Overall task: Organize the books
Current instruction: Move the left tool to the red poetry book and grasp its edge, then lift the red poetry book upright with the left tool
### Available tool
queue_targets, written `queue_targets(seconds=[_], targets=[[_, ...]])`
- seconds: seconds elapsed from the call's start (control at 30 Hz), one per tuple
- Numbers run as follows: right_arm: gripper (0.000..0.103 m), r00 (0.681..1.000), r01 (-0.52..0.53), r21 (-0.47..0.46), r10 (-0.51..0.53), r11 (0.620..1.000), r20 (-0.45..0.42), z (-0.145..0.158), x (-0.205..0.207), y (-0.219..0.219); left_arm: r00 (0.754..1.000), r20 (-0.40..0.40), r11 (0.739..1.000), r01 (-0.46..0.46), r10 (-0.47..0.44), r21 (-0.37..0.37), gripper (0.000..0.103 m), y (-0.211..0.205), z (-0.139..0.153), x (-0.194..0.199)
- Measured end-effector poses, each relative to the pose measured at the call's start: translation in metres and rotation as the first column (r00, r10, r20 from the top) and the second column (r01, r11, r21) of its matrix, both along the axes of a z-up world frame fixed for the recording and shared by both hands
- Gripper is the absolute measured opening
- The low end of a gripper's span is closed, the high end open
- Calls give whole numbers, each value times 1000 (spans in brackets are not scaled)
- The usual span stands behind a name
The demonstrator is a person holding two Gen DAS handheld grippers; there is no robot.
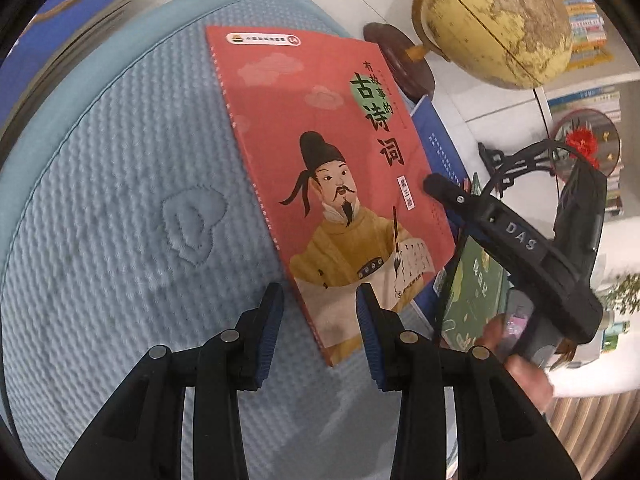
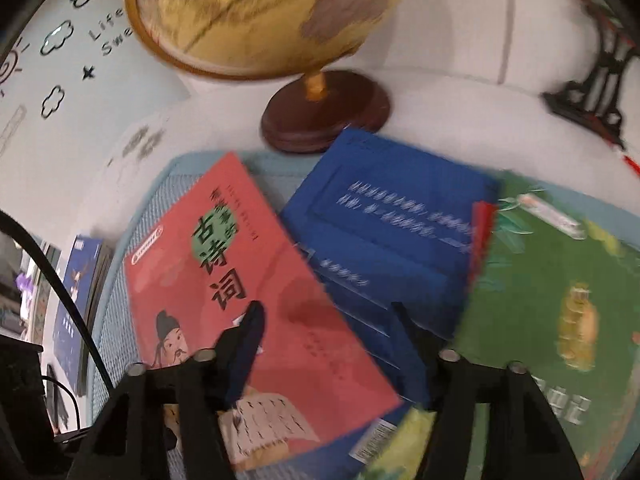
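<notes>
At the far left, a stack of books (image 1: 60,36) with a blue cover on top rests at the edge of the blue quilted mat (image 1: 132,184). The mat lies on the white counter (image 2: 440,92).

My left hand-held gripper (image 1: 320,316) hangs over the near corner of the red book (image 1: 320,160). The red book lies flat on the mat, cover up. My left jaws stand partly apart, one on each side of that corner. Whether the pads touch the book, I cannot tell. Nothing is clamped between them.

Right of the red book lies the blue book (image 2: 384,232), partly under the red book's right edge. The globe (image 2: 256,12) stands on its dark wooden base just behind the blue book.

My right hand-held gripper (image 2: 332,352) is above the seam between the red book and the blue book. Its jaws are partly apart and grasp nothing. In the left wrist view, one of its fingers reaches the right edge of the red book.

The green book (image 2: 560,300) lies farthest right, overlapping the blue book's right edge.
</notes>
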State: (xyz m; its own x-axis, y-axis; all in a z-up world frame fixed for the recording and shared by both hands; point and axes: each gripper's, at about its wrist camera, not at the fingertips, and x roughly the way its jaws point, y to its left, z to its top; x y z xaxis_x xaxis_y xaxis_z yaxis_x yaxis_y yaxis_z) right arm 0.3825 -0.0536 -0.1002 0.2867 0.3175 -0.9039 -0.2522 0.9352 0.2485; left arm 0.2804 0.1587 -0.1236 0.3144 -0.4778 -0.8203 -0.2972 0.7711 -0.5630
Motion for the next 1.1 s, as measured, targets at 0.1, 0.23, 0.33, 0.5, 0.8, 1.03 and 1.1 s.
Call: queue_targets(seconds=[0.1,0.23,0.33,0.5,0.8,1.03,1.1], targets=[[54,998,-60,10,60,998,7,3,-10,13,999,-5,999,-33,33,-35,37,5,-2,-6],[55,999,-30,9,30,1000,-21,5,-38,8,1000,-15,996,-22,20,-90,37,22,-2,-22],[55,996,-66,57,69,996,-58,12,-76,2,998,-28,997,61,-62,-44,37,25,1,-48],[57,990,-139,4,139,990,-38,29,-165,7,989,-68,990,128,-132,-50,37,17,-1,-103],[57,984,-80,-2,79,997,-163,6,-222,-53,993,-50,993,106,-104,44,37,-7,5,-135],[50,985,-130,43,134,991,-105,14,-228,-55,991,-31,957,133,-129,259,37,-34,9,-138],[49,980,-146,34,150,989,-128,5,-231,-51,988,-33,938,156,-153,310,37,-42,11,-136]])
